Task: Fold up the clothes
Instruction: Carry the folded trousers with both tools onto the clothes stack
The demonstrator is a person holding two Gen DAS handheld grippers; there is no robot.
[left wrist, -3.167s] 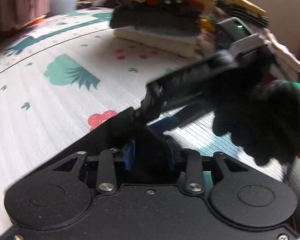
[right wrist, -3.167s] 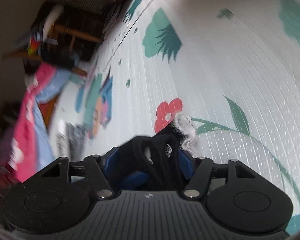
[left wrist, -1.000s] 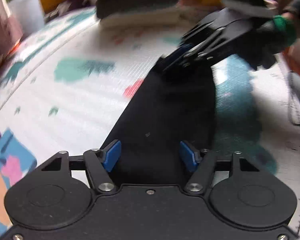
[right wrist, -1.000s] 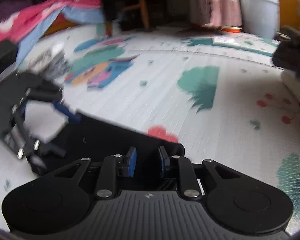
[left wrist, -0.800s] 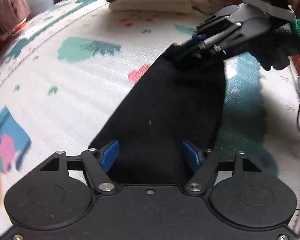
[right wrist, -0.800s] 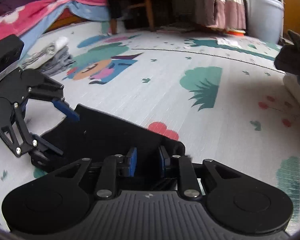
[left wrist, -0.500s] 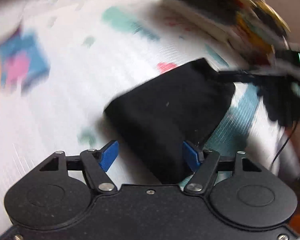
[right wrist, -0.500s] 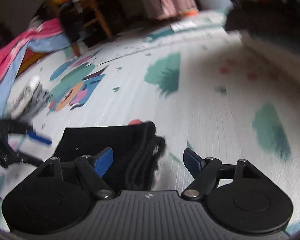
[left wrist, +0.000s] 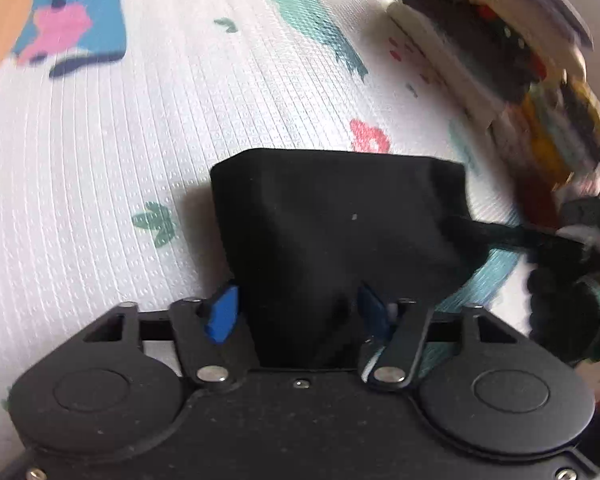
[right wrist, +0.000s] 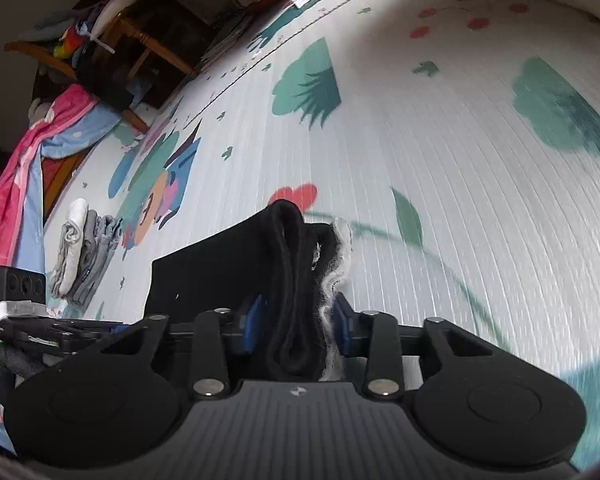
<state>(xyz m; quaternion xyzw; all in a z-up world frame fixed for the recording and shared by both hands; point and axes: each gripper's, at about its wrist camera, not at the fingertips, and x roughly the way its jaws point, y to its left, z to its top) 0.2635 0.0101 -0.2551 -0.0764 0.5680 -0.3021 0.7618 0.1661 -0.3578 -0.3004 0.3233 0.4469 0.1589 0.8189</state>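
My left gripper and right gripper have both just been closing, each now clamped on one end of the black folded garment. It lies flat on the patterned play mat, long axis running left to right between my hands.

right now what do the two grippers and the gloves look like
Both are matte black: the left gripper and right gripper each have two round housings, silver pivot screws and blue-padded fingers. The right one's body is ribbed grey. The hand wears a black glove with a green cuff.
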